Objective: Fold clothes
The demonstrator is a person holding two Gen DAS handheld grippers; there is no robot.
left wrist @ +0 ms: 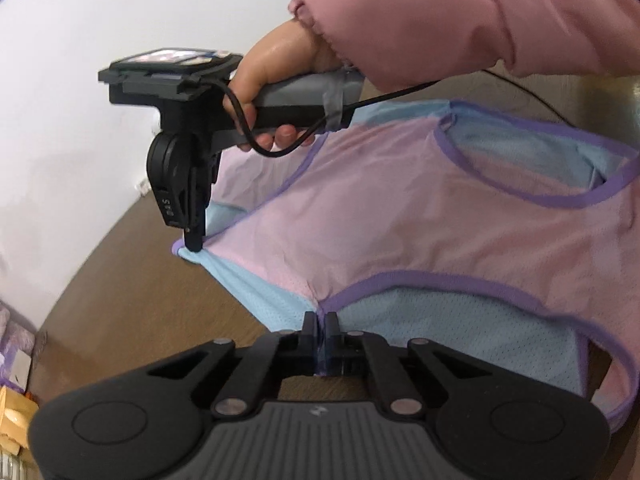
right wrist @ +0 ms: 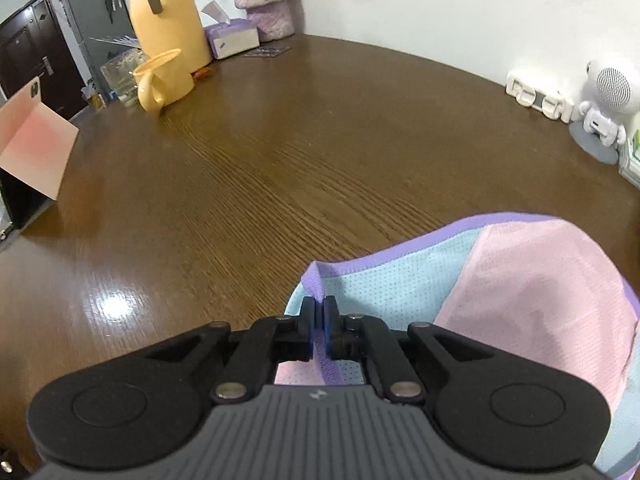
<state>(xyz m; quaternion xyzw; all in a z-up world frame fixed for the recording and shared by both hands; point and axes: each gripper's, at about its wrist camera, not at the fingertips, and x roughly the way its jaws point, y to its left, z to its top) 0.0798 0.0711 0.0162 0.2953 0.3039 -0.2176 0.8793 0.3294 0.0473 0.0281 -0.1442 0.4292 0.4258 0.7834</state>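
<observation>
Pink-and-blue mesh vest (left wrist: 400, 208) pinched in my left gripper (left wrist: 320, 322) and right gripper (right wrist: 319, 312).
Slippery fabric could slide free, spoiling the fold.

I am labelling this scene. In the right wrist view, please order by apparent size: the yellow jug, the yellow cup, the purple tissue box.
1. yellow jug
2. yellow cup
3. purple tissue box

The cup and box look nearly alike, and the cup stands nearer the camera, so their order is unsure.

black ribbed grippers (left wrist: 320, 322), pink puffy sleeve (left wrist: 460, 12), bare hand (left wrist: 276, 64)
</observation>
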